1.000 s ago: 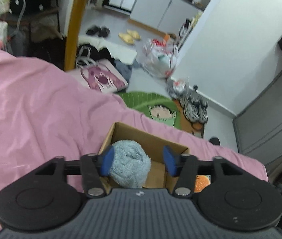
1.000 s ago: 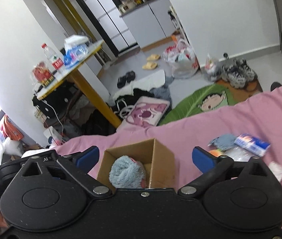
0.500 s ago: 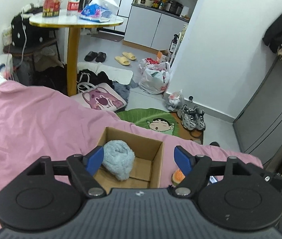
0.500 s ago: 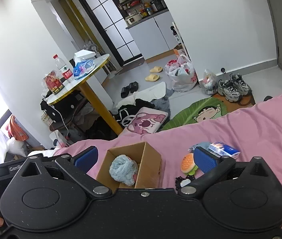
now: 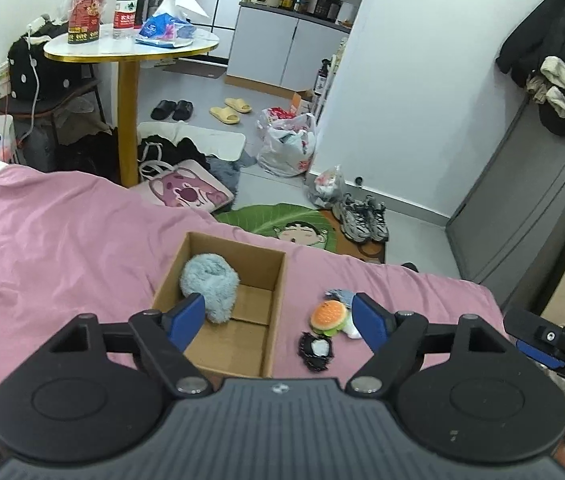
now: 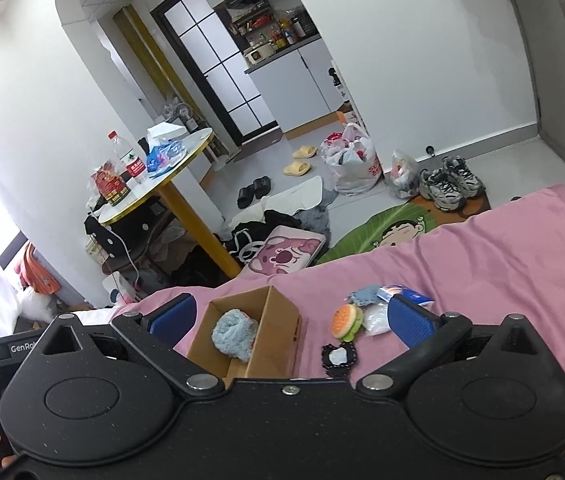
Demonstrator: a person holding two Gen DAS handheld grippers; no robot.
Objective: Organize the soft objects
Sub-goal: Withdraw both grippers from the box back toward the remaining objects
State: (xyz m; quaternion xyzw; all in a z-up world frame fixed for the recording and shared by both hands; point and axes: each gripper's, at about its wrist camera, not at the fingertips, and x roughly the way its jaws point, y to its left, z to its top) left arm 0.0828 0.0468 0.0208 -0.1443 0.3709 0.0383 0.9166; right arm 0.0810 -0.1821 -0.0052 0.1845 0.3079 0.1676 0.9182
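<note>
An open cardboard box point(image 5: 274, 276) point(image 6: 278, 320) sits on the pink bedspread point(image 5: 42, 256). A fluffy light-blue rolled towel point(image 5: 210, 280) point(image 6: 234, 332) lies inside its left end. Right of the box lie a burger-shaped plush point(image 5: 328, 316) point(image 6: 348, 320), a small black-and-white plush point(image 5: 316, 350) point(image 6: 338, 356), a grey-blue cloth point(image 6: 364, 294) and a white packet point(image 6: 376, 314). My left gripper point(image 5: 280, 318) is open and empty, raised above the box. My right gripper point(image 6: 288, 318) is open and empty, also high above the bed.
A blue-and-white tissue pack point(image 6: 406, 294) lies beside the cloth. Beyond the bed's edge the floor holds a green cartoon mat point(image 5: 282, 228), a pink bag point(image 5: 186, 192), sneakers point(image 5: 362, 218) and a round yellow-legged table point(image 5: 130, 46). The right gripper shows at the left view's right edge point(image 5: 550, 340).
My left gripper has let go of the blue towel, opened wide and lifted away; the towel now lies in the box. The right gripper also rose, bringing the small items beside the box into view.
</note>
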